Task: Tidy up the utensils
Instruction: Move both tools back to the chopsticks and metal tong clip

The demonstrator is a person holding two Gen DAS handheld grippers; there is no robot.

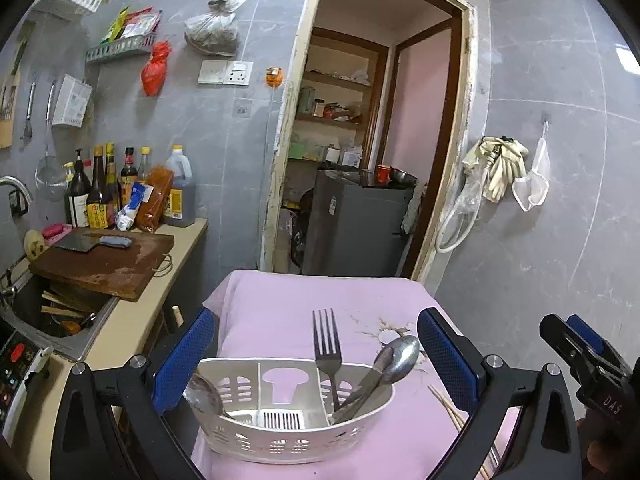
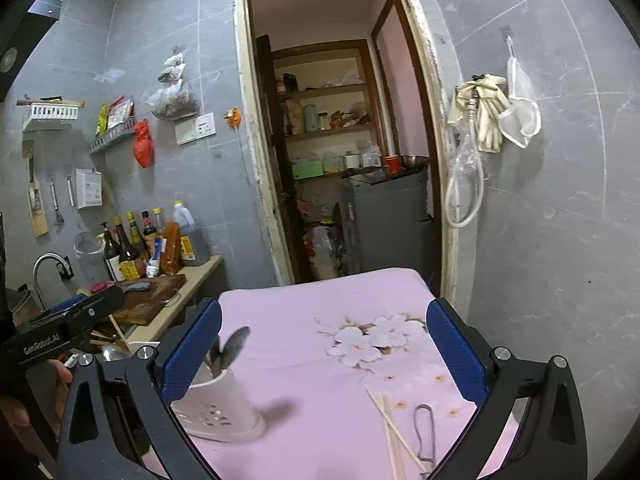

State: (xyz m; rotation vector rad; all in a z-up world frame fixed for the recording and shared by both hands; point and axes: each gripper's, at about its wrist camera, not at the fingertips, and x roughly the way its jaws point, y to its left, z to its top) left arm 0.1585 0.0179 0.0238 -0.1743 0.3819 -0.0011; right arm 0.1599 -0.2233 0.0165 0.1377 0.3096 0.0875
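Right under my left claw (image 1: 316, 354) sits the white caddy (image 1: 280, 436), framed between my wide-spread fingers, nothing gripped. I judge the caddy stands on the pink cloth (image 1: 280, 308) so I can drop things in upright. Fork (image 1: 327, 350) stands in the right compartment, tines up, with a spoon (image 1: 398, 356) leaning beside it; another spoon (image 1: 202, 394) rests in the left one. My right claw (image 2: 324, 350) is released too, empty, hanging over the cloth. Chopsticks (image 2: 394, 430) lie loose nearby with a wire loop (image 2: 424, 432) just beside them, not yet sorted, probably next. Beyond, the doorway (image 2: 340, 120) stands open.
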